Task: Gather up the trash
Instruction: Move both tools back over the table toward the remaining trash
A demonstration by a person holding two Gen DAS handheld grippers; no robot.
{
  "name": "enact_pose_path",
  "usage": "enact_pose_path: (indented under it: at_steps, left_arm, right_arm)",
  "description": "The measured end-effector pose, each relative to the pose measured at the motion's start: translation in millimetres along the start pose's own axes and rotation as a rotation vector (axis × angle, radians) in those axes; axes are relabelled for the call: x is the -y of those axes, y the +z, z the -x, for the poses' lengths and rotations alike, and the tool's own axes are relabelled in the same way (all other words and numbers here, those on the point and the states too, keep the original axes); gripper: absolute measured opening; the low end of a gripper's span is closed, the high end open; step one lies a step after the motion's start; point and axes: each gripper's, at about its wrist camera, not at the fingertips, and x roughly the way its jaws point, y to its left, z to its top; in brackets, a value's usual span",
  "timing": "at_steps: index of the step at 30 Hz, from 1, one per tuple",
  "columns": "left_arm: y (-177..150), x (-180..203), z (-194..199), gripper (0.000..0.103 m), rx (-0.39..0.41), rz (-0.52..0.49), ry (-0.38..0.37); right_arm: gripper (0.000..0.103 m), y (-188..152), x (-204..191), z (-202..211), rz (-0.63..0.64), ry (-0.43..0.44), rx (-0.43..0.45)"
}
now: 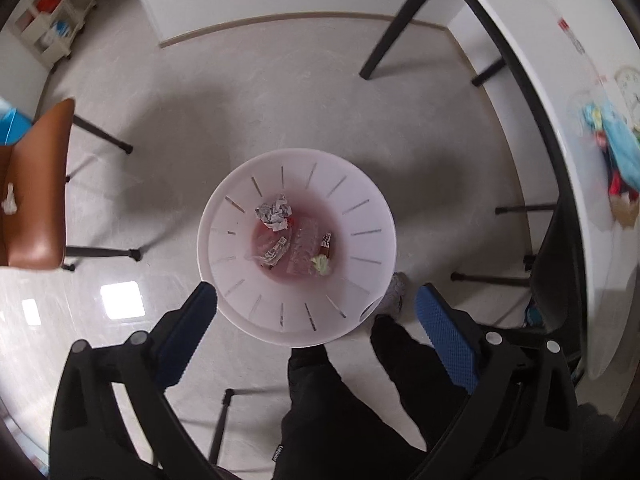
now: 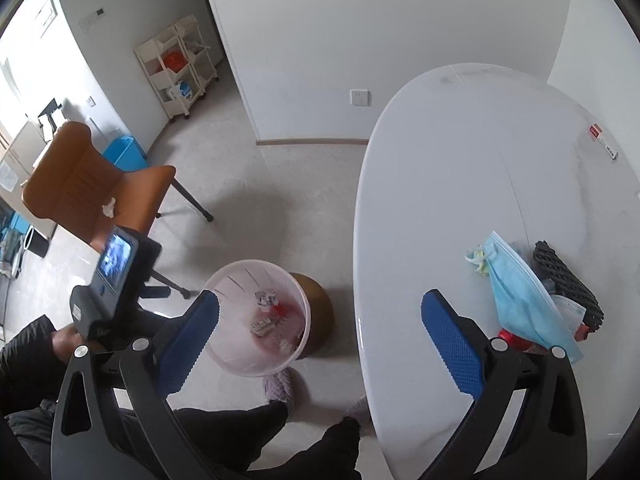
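A white slotted trash bin (image 1: 298, 248) stands on the floor under my left gripper (image 1: 316, 312), which is open and empty above it. In the bin lie crumpled paper (image 1: 274, 212), clear plastic (image 1: 304, 248) and small wrappers. The bin also shows in the right wrist view (image 2: 258, 316). My right gripper (image 2: 320, 318) is open and empty, over the table's left edge. On the white table (image 2: 460, 160) lie a blue face mask (image 2: 520, 300), a yellowish tissue (image 2: 478, 260), a black mesh roll (image 2: 564, 280), a paper slip and something red.
An orange chair (image 2: 92, 184) with a white tissue scrap (image 2: 109, 206) on its seat stands left of the bin. A brown stool (image 2: 320, 312) stands behind the bin. The person's legs and slippers (image 2: 284, 388) are beside the bin. A small box (image 2: 604, 142) lies far on the table.
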Motion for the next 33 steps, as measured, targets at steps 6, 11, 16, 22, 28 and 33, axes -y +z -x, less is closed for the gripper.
enact_pose_path:
  at_steps: [6, 11, 16, 22, 28, 33]
  left_arm:
    - [3.3, 8.8, 60.7, 0.095, 0.132, 0.029, 0.102]
    - [6.0, 20.3, 132.2, 0.095, 0.250, 0.095, 0.145]
    - [6.7, 37.1, 177.2, 0.095, 0.338, 0.092, 0.162]
    - [7.1, 55.4, 197.3, 0.095, 0.380, 0.086, 0.153]
    - [6.4, 77.5, 197.8, 0.095, 0.371, 0.062, 0.120]
    - [7.9, 113.7, 195.7, 0.095, 0.376, -0.013, 0.089]
  right_arm:
    - [0.100, 1.3, 8.4, 13.0, 0.002, 0.018, 0.023]
    - [0.100, 9.7, 10.2, 36.0, 0.020, 0.039, 0.089]
    - [0.100, 17.1, 9.4, 53.8, 0.037, 0.066, 0.147]
    - [0.100, 15.4, 14.4, 56.1, 0.039, 0.087, 0.163]
    - [0.100, 6.2, 25.1, 58.0, 0.005, 0.096, 0.165]
    - [0.100, -10.5, 50.2, 61.6, -0.052, 0.074, 0.167]
